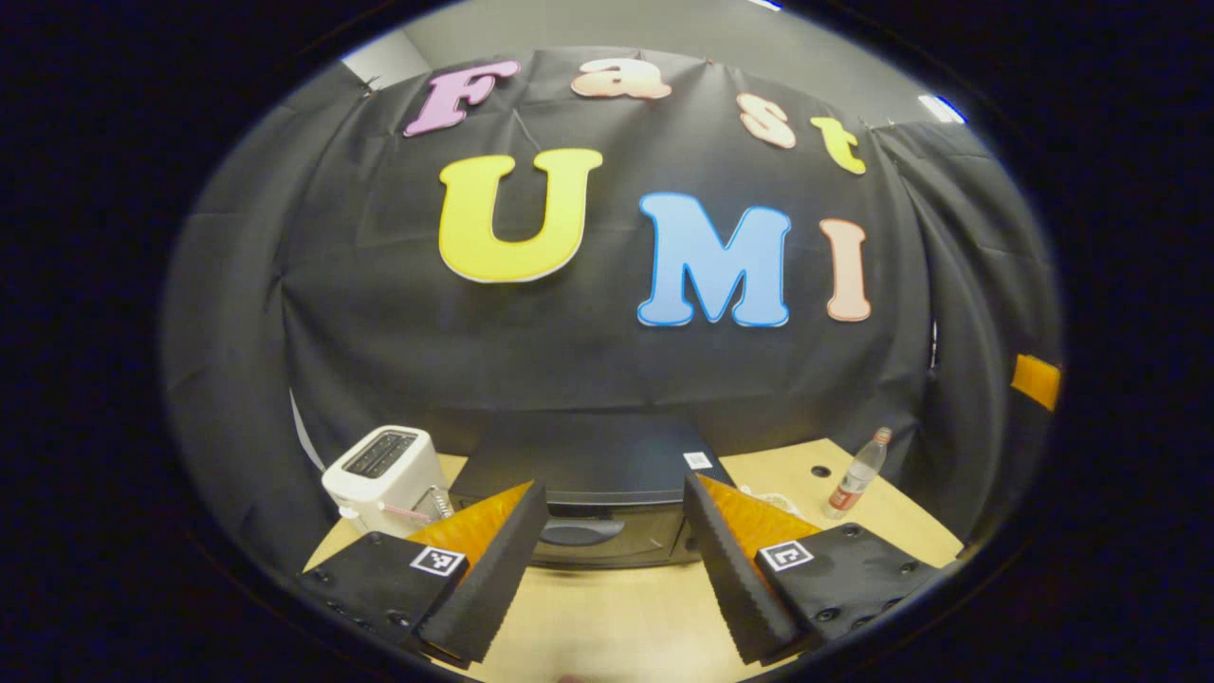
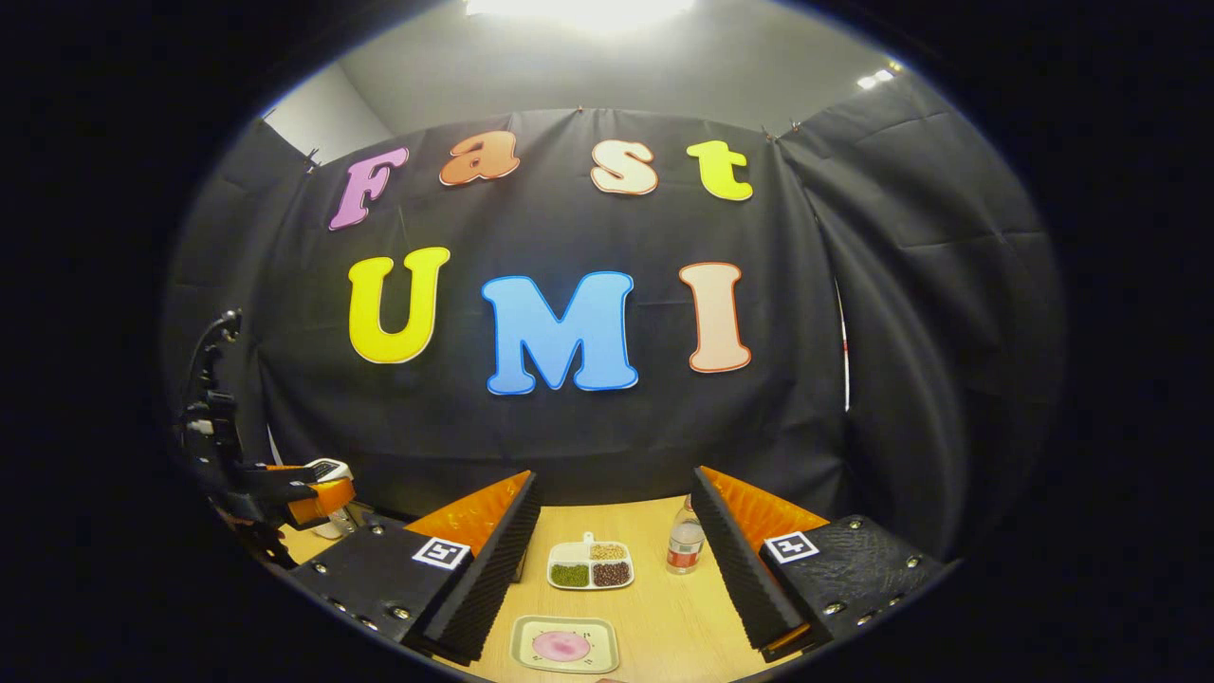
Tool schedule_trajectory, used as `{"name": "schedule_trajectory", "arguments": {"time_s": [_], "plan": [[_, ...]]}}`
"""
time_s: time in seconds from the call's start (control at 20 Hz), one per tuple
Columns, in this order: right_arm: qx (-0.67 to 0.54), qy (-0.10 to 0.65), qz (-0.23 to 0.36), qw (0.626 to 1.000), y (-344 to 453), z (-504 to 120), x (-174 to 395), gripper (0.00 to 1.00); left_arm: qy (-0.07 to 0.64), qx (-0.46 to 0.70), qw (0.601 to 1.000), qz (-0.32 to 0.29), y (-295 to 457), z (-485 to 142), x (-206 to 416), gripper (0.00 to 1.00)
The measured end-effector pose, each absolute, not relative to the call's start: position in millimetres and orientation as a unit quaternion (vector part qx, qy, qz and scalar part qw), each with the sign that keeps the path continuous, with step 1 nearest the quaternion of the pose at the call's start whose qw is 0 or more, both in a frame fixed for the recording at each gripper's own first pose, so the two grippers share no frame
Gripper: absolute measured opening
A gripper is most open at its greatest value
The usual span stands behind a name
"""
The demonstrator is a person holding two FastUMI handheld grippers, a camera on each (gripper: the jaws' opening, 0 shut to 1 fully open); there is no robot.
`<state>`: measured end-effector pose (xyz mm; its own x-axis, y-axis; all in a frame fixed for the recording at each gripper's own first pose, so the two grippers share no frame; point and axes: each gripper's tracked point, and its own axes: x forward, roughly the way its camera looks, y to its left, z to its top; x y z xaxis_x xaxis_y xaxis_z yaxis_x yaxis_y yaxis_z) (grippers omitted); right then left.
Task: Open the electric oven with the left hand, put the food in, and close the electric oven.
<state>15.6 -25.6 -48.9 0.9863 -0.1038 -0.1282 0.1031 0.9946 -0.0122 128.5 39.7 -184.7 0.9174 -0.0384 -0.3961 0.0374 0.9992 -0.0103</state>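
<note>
From the left gripper view, the left gripper (image 1: 615,560) hangs above the wooden worktop (image 1: 616,626) with its jaws spread wide and nothing between them. Straight ahead at twelve o'clock sits the electric oven (image 1: 593,498), dark and low against the booth wall, its door shut and its handle (image 1: 580,531) showing in the gap between the jaws. A white toaster (image 1: 384,479) stands just beside the oven at ten o'clock, and a plastic bottle (image 1: 856,477) stands upright at two o'clock, well apart from the oven.

In the right gripper view, the right gripper (image 2: 615,560) is likewise open and empty. Between its fingers a square plate with pink food (image 2: 565,645) lies nearest, at six o'clock; beyond it lies a divided dish of beans (image 2: 591,566), with the bottle (image 2: 684,544) just beside that dish at one o'clock. The left gripper (image 2: 285,498) shows off at nine o'clock.
</note>
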Motion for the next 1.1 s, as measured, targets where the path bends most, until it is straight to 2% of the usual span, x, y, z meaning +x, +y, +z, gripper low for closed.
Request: {"name": "schedule_trajectory", "arguments": {"time_s": [0.2,0.25,0.3,0.4,0.45,0.55,0.7,0.75,0.8,0.9,1.0,1.1], "plan": [[-0.008,0.087,-0.063,0.994,-24.9,-63.8,17.3,0.97,0.245,0.003,0.97,-0.014,57.7,-246.4,176.0,0.94],[-0.012,0.091,-0.064,0.994,-24.5,-66.1,17.3,0.97,0.253,0.008,0.967,-0.014,60.3,-259.8,185.9,0.97],[-0.017,0.093,-0.066,0.993,-24.4,-66.7,17.7,0.97,0.262,0.015,0.965,-0.015,63.8,-272.1,195.2,0.94],[-0.024,0.096,-0.073,0.992,-26.2,-65.7,18.7,0.97,0.276,0.022,0.961,-0.016,68.2,-293.6,207.2,0.97],[-0.024,0.097,-0.077,0.992,-28.3,-66.4,18.9,0.97,0.283,0.025,0.959,-0.015,69.5,-302.9,210.9,0.94],[-0.023,0.1,-0.083,0.991,-32.0,-66.9,20.9,0.97,0.295,0.028,0.955,-0.013,73.2,-320.2,219.2,0.97],[-0.018,0.1,-0.092,0.991,-37.1,-65.6,21.4,0.97,0.295,0.044,0.954,-0.011,74.8,-322.8,215.3,0.96],[-0.014,0.1,-0.093,0.991,-37.8,-67.1,20.6,0.97,0.291,0.045,0.956,-0.013,74.9,-323.0,214.1,1.0],[-0.011,0.102,-0.092,0.99,-36.8,-67.6,22.0,0.98,0.289,0.036,0.956,-0.012,74.4,-324.9,216.5,0.93],[-0.009,0.104,-0.089,0.991,-35.5,-70.1,22.5,0.97,0.293,0.024,0.956,-0.007,75.4,-324.7,209.6,1.0],[-0.005,0.104,-0.08,0.991,-30.1,-69.2,22.1,0.97,0.294,0.033,0.955,-0.005,76.5,-324.5,200.3,0.96],[-0.003,0.104,-0.071,0.992,-25.4,-69.4,21.6,0.97,0.294,0.032,0.955,-0.002,74.6,-326.2,184.9,1.0]]}}
